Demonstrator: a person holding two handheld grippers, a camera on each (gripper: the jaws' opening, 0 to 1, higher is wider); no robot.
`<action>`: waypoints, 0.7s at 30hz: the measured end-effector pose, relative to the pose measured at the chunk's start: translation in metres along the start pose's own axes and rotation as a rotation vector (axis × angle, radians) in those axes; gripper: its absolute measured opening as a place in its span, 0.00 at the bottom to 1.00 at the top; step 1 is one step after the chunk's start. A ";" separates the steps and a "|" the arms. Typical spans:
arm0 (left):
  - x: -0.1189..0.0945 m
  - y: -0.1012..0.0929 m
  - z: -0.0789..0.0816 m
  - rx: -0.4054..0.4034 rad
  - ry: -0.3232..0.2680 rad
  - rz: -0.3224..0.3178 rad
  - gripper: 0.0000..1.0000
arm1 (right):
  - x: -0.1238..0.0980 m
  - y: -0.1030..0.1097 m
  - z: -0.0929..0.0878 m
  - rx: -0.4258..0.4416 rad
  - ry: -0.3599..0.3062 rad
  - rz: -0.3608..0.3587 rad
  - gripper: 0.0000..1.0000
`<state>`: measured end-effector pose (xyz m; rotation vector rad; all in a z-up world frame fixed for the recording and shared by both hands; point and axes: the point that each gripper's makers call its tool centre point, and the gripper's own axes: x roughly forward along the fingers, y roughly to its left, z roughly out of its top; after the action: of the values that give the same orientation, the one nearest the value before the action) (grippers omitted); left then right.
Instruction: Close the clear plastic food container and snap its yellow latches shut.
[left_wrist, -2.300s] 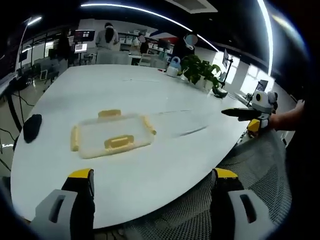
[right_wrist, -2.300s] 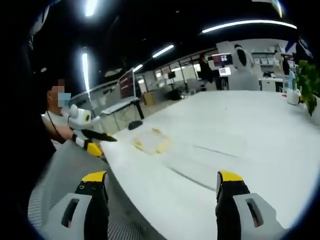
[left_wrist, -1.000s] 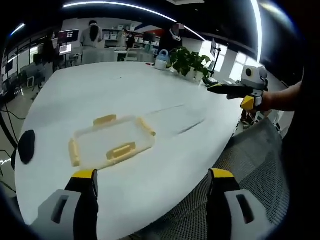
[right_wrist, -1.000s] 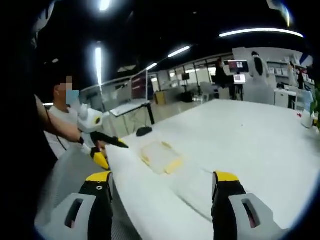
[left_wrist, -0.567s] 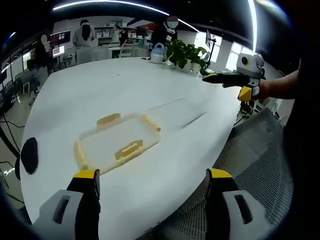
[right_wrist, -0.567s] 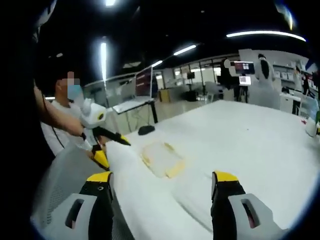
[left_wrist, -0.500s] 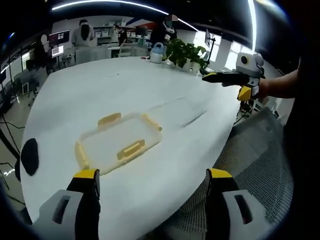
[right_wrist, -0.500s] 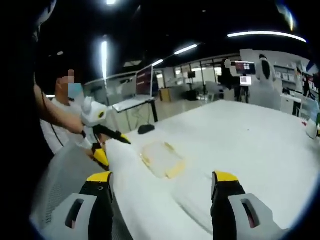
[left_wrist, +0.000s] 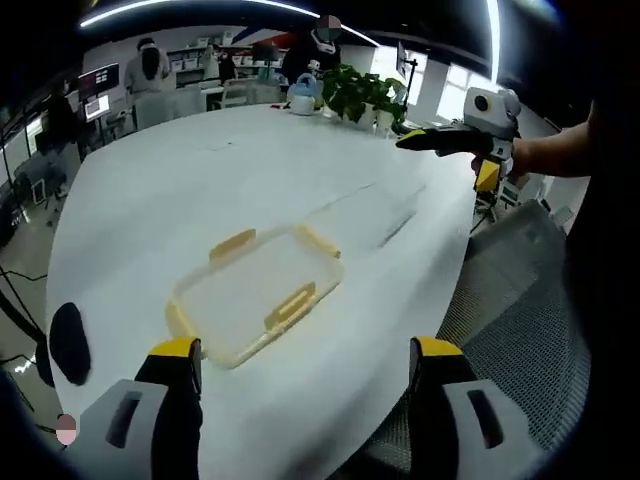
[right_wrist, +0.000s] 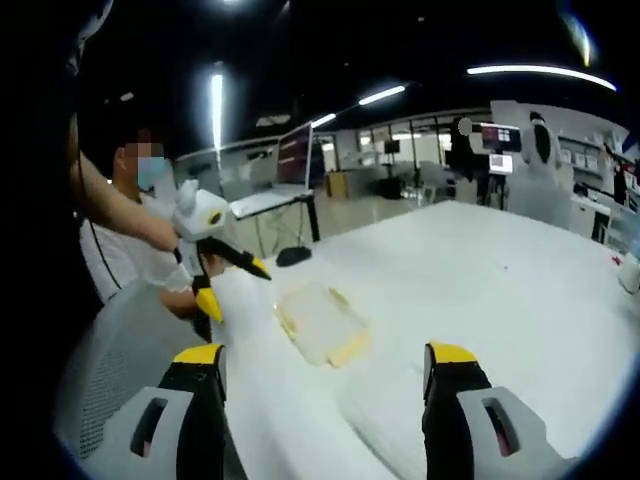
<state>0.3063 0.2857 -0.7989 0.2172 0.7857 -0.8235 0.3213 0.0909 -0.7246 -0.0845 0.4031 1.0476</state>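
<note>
Left gripper view: my left gripper (left_wrist: 305, 365) hangs above the near edge of the white oval table (left_wrist: 200, 180), jaws spread wide with nothing between them. Ahead of the jaws and apart from them lies the clear plastic food container (left_wrist: 255, 292), flat on the tabletop, near the table's near rim. Its yellow latches (left_wrist: 291, 306) show along all four sides; whether they are snapped I cannot tell, and I cannot make out anything inside. Bare tabletop extends beyond the container on its far side. A black puck-like object (left_wrist: 68, 340) sits at the table's left edge. A potted plant (left_wrist: 360, 95) and a white kettle (left_wrist: 301, 97) stand at the far rim. A grey mesh chair (left_wrist: 520, 330) adjoins the table edge at right.

My right gripper (left_wrist: 415, 140) enters from the right, above the table's far right edge, well apart from the container.

Right gripper view: my right gripper (right_wrist: 325, 385) is likewise wide open and empty, over the tabletop; the container (right_wrist: 318, 325) lies ahead, with the left gripper (right_wrist: 235, 275) at the table edge beside it.
</note>
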 end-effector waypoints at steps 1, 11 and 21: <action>0.000 0.001 0.000 0.002 0.001 -0.002 0.86 | 0.002 0.000 0.000 -0.004 0.004 0.005 0.81; 0.002 0.010 -0.007 0.033 0.041 -0.025 0.83 | 0.015 0.000 0.000 -0.076 0.059 0.032 0.77; 0.003 0.023 -0.007 0.064 0.066 -0.036 0.83 | 0.032 0.005 0.002 -0.110 0.078 0.074 0.76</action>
<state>0.3207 0.3026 -0.8090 0.2890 0.8280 -0.8793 0.3315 0.1202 -0.7336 -0.2100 0.4213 1.1419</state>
